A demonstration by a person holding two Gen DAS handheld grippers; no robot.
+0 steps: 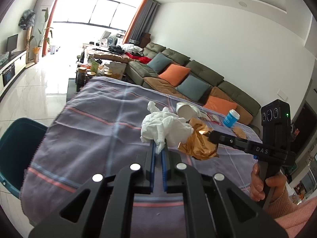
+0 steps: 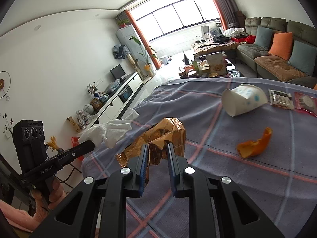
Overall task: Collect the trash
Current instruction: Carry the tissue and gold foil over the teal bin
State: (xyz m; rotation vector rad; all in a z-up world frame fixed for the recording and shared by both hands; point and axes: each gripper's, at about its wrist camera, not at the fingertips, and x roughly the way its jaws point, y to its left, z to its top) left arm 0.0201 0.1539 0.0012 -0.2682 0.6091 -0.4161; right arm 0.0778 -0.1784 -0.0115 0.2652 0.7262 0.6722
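My left gripper (image 1: pixel 159 145) is shut on a crumpled white tissue (image 1: pixel 164 127), held above the checked grey cloth (image 1: pixel 89 127) on the table. My right gripper (image 2: pixel 157 148) is shut on a crinkled gold foil wrapper (image 2: pixel 158 136), lifted off the cloth just right of the tissue. In the left wrist view the wrapper (image 1: pixel 198 144) hangs from the right gripper's black fingers (image 1: pixel 220 137). In the right wrist view the tissue (image 2: pixel 111 132) shows at the tip of the left gripper's fingers (image 2: pixel 83 148). A teal bin (image 1: pixel 17 148) stands at the table's left edge.
On the cloth lie a tipped white paper cup (image 2: pixel 243 99), an orange peel (image 2: pixel 255 144), two small sachets (image 2: pixel 281 99) and a blue can (image 1: pixel 230 118). A green sofa with cushions (image 1: pixel 178 73) runs along the right wall. A cluttered low table (image 2: pixel 208 67) stands beyond.
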